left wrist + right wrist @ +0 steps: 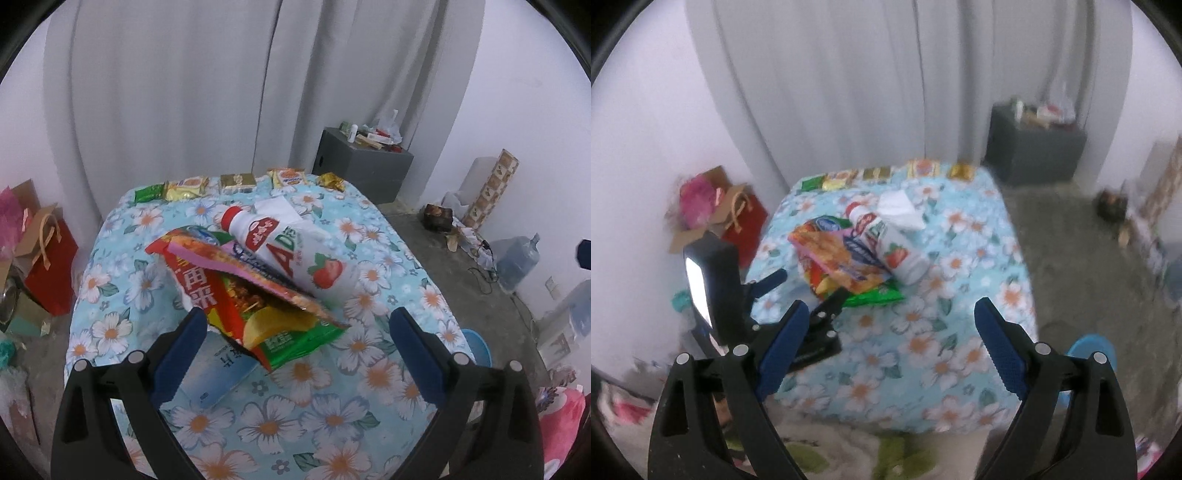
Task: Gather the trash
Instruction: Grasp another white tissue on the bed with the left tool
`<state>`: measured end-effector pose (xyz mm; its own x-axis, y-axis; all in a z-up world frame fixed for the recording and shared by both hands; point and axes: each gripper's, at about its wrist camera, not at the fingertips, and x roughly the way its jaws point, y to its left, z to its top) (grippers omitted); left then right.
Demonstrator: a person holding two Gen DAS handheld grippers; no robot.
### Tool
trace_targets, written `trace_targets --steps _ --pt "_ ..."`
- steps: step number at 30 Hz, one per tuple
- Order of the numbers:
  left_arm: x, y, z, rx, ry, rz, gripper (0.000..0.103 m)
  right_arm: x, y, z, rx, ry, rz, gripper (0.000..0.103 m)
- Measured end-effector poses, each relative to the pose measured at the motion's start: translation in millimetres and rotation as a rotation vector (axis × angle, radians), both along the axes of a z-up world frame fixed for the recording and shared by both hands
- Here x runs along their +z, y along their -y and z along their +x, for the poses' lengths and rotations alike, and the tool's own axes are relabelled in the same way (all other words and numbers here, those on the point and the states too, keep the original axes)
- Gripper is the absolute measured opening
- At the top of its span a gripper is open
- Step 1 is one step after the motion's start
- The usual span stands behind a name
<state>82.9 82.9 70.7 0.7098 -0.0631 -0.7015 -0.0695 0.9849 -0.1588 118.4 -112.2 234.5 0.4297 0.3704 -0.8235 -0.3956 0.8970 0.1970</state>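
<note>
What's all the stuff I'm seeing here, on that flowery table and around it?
Table: 1, blue floral cloth, centre.
Drink bottle: 1, white with red cap and strawberry picture, lying on the snack bags.
Snack bags: several, red, pink, green, piled mid-table.
Tissue: 1, white, behind the bottle.
Small packets: 5, green, yellow, gold, in a row along the far edge.
Pale blue packet: 1, partly under the pile.
Grey cabinet: 1, cluttered top, back right.
Gift bags: red and pink, floor at left.
Water jug: 1, blue, right wall.
Left gripper: open, at the snack pile.
Right gripper: open, above the near table.
</note>
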Motion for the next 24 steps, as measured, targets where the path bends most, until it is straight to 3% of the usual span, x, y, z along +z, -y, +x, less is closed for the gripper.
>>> trace_targets --steps 5,13,16,22,24 --pt "-3.2 4.8 -0.5 -0.014 -0.016 0.032 0.097 -8.2 -0.9 3.7 -0.007 -0.022 -0.001 0.087" --pt "-6.8 -9.9 0.2 0.028 -0.022 -0.003 0.097 -0.4 -0.9 6.6 -0.018 -0.009 0.046 0.087" --pt "-11.0 -14.6 0.5 0.035 -0.030 -0.017 0.097 -4.0 -1.7 10.6 -0.033 -0.045 0.061 0.087" --pt "-16.4 -25.8 -3.3 0.053 -0.019 -0.031 0.097 -28.5 -6.1 18.6 -0.041 -0.101 0.049 0.087" --pt "-15.7 -32.6 -6.4 0.067 -0.007 -0.031 0.097 -49.1 -0.2 27.0 -0.059 -0.119 0.049 0.087"
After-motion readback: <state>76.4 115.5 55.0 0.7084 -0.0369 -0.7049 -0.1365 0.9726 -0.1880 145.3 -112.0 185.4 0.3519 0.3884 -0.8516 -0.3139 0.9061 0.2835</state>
